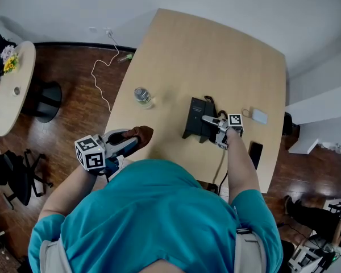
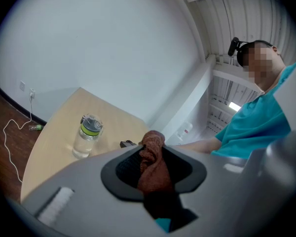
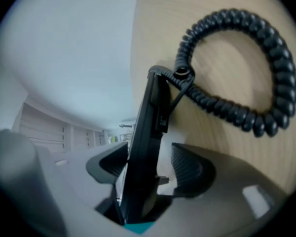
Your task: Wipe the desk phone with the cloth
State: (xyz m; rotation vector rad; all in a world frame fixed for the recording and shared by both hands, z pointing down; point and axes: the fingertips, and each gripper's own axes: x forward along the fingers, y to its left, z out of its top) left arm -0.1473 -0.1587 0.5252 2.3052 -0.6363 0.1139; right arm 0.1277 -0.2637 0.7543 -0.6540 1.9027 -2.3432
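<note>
Wiping seems not yet begun. In the head view the cloth (image 1: 141, 133) hangs over the near edge of the desk (image 1: 216, 56), well apart from the desk phone (image 1: 194, 118) and at its 8 o'clock. The left gripper (image 1: 133, 138) carries the cloth on a bent forearm and points toward 2 o'clock. The right arm reaches straight ahead, and the right gripper (image 1: 209, 120) meets the phone from its 3 o'clock side. A water bottle (image 1: 142, 95) stands at the phone's 10 o'clock. In the left gripper view the jaws are clenched on the bunched brown cloth (image 2: 151, 149), with the bottle at 10 o'clock beyond. In the right gripper view the jaws stand released around the phone's upright black edge (image 3: 144, 152), with a gap showing at the right pad, and the coiled cord (image 3: 246, 58) loops at 1 o'clock. The whole wipe is probably still to do.
</note>
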